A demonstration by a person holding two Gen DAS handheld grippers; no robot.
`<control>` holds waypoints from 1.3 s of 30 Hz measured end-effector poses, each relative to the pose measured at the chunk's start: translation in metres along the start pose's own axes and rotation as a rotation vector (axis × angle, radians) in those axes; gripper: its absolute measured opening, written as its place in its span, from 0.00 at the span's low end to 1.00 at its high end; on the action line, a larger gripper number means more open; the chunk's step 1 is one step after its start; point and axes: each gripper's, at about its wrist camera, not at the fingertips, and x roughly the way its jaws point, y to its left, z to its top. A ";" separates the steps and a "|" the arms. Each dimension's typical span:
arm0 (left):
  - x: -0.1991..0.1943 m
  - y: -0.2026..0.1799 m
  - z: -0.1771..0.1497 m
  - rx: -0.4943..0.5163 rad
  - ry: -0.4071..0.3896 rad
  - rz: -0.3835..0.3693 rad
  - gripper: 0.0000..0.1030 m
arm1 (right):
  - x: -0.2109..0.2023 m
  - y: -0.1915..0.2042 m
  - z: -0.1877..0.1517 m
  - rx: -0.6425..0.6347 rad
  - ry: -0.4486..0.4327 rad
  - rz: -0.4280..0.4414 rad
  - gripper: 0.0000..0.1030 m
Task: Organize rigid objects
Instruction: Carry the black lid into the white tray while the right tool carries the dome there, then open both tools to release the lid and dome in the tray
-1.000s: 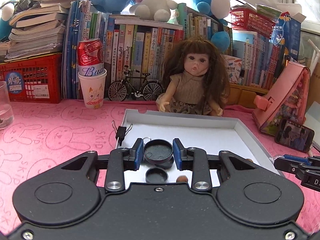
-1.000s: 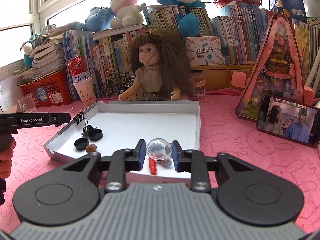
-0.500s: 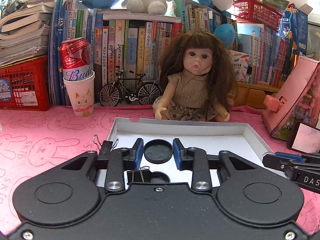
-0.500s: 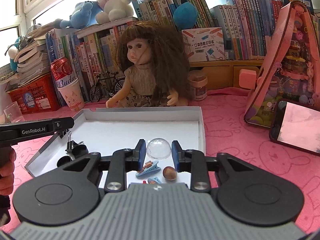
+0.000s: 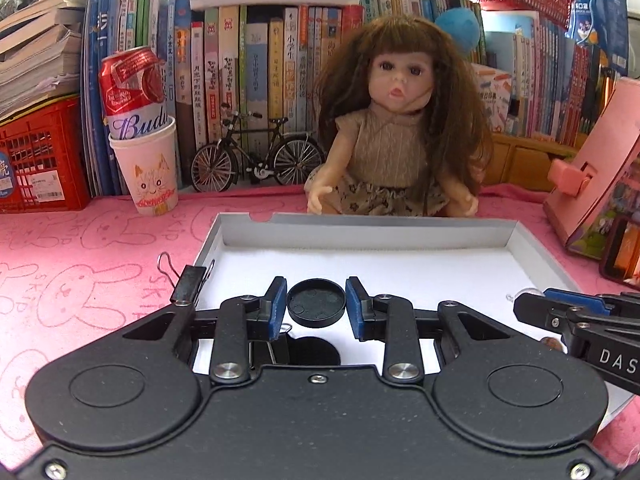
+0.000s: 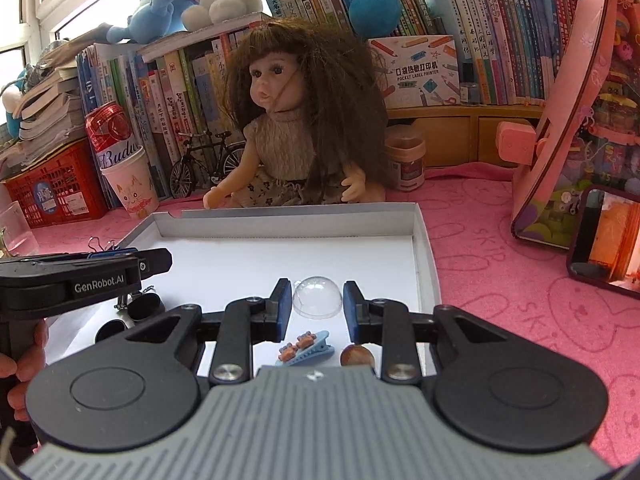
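Gripping a round black plastic cap (image 5: pixel 317 302) edge to edge, the left gripper (image 5: pixel 316 304) has its blue-padded jaws nearly closed, pressed on the cap's rim, and holds it above the white floor of a shallow grey cardboard box lid (image 5: pixel 360 230); the cap's hollow underside, matte with faint circular marks, faces the camera. The right gripper (image 6: pixel 317 303) holds a clear plastic dome (image 6: pixel 317 296) the same way, jaws narrowed onto its smooth, glossy sides, over the right half of the same box lid (image 6: pixel 424 240). Beneath it on the white floor lie a pale blue toothed hair clip (image 6: pixel 306 348) with small orange bears and a brown rounded nut (image 6: pixel 357 358). Near the lid's left edge sit two more black caps (image 6: pixel 145 306) and a black metal binder clip (image 5: pixel 188 282) with wire handles. A pink tabletop (image 5: pixel 80 248) covered in fuzzy rabbit-print cloth carries everything, and a long-haired doll (image 5: pixel 400 132) sits just behind the lid
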 end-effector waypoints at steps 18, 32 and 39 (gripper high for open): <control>0.010 0.000 -0.010 0.030 0.013 0.021 0.29 | 0.010 -0.006 -0.009 -0.002 0.011 -0.031 0.32; -0.011 0.003 -0.008 -0.008 -0.021 -0.017 0.64 | -0.009 -0.005 -0.006 0.018 -0.040 0.019 0.75; -0.031 0.000 -0.008 -0.003 -0.050 -0.024 0.73 | -0.022 -0.002 -0.005 0.003 -0.056 0.022 0.83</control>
